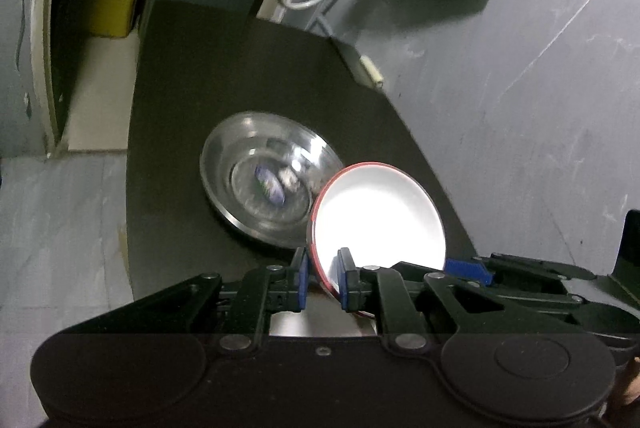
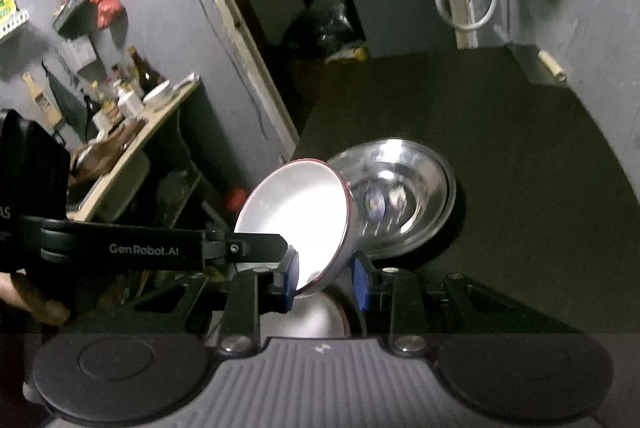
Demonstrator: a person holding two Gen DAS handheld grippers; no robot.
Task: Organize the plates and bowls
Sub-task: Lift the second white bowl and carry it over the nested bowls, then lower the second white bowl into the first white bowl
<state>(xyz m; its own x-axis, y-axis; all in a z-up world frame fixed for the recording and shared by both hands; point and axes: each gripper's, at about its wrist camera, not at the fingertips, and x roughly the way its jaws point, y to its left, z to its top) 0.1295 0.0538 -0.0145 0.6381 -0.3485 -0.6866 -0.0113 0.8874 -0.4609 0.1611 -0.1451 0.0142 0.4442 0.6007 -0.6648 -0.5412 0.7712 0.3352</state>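
Left wrist view. The left gripper [image 1: 323, 278] has its fingers [image 1: 347, 278] clamped across the rim of a white bowl [image 1: 380, 216] with a red edge. One blue pad sits outside the wall, the other inside. The bowl is tilted, its mouth turned toward the camera, and it is held clear of the dark surface [image 1: 248, 76]. Its far rim overlaps the near rim of a steel bowl [image 1: 260, 180] that stands upright on the surface; contact between the two cannot be confirmed. The right gripper's blue tip [image 1: 466, 268] shows at the bowl's lower right edge.

Right wrist view. The right gripper [image 2: 325, 282] has fingers [image 2: 291, 278] on either side of the same white bowl's [image 2: 294, 216] lower rim. A gap shows between the right pad and the bowl wall, so the fingers read as released, or at most loosely set. The left gripper's arm reaches in from the left to the bowl rim. The steel bowl [image 2: 400, 196] lies just behind, with a small blue label at its bottom.

Assessment. The step in hand appears to be nesting the white bowl into the steel bowl. The next move calls for levelling the white bowl, centring it over the steel one, lowering it and letting go.

Condition. The white bowl is glossy and clean inside, with strong glare; the steel bowl is shiny and blurred.
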